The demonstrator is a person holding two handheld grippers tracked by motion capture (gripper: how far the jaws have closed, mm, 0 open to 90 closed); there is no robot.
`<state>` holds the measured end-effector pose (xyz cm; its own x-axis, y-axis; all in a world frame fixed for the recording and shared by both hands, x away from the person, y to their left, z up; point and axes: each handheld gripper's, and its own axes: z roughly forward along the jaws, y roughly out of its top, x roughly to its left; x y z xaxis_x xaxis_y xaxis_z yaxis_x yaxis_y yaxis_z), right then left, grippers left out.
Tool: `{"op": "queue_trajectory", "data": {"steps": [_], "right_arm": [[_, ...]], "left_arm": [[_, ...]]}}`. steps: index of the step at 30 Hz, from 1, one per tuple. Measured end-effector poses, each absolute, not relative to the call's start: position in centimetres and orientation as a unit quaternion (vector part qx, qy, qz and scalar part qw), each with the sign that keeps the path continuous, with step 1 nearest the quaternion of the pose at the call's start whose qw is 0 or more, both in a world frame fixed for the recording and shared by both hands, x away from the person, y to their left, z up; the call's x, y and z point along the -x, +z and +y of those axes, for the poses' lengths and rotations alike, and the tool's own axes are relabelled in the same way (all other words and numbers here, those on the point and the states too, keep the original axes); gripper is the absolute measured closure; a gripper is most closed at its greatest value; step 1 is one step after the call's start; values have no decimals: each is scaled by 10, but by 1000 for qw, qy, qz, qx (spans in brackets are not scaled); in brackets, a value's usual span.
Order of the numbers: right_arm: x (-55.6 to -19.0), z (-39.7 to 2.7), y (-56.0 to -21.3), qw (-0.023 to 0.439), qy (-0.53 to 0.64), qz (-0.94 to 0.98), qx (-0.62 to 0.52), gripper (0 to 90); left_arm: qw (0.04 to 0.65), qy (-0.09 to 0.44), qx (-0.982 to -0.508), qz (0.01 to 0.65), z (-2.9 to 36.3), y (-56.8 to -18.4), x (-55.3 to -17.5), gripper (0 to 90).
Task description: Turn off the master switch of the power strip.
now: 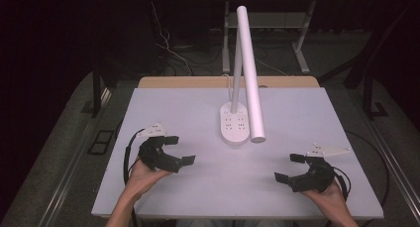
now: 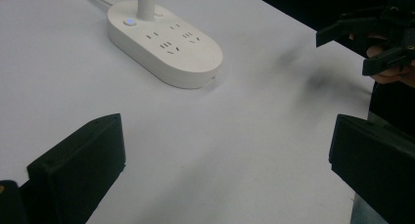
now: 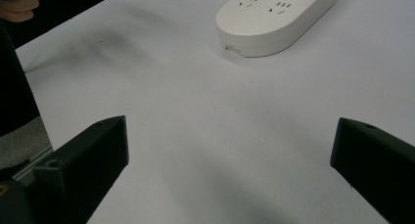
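Hovering wide open, empty: left tongs (image 1: 179, 150) | right tongs (image 1: 290, 167) | lamp base (image 2: 164, 43) button lit, seen from left gripper view

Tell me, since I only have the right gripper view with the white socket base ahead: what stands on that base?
Observer: A white lamp; its stem rises from the base and its long head slants down toward the person.
Operator: Is the left gripper holding anything?
Observer: No, the left gripper is open and empty, above the table.
Operator: Any light on the base?
Observer: A small blue-lit button sits beside the stem.
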<state>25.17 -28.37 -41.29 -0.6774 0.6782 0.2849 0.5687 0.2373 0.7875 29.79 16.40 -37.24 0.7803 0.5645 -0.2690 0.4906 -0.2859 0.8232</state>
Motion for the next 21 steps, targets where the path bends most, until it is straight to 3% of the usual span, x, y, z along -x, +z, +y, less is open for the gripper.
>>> {"op": "queue_trajectory", "data": {"steps": [21], "right_arm": [[-251,-283,-413,59,471,786,-396,2]], "left_arm": [[483,40,-812,325,153,-356,-326,0]]}}
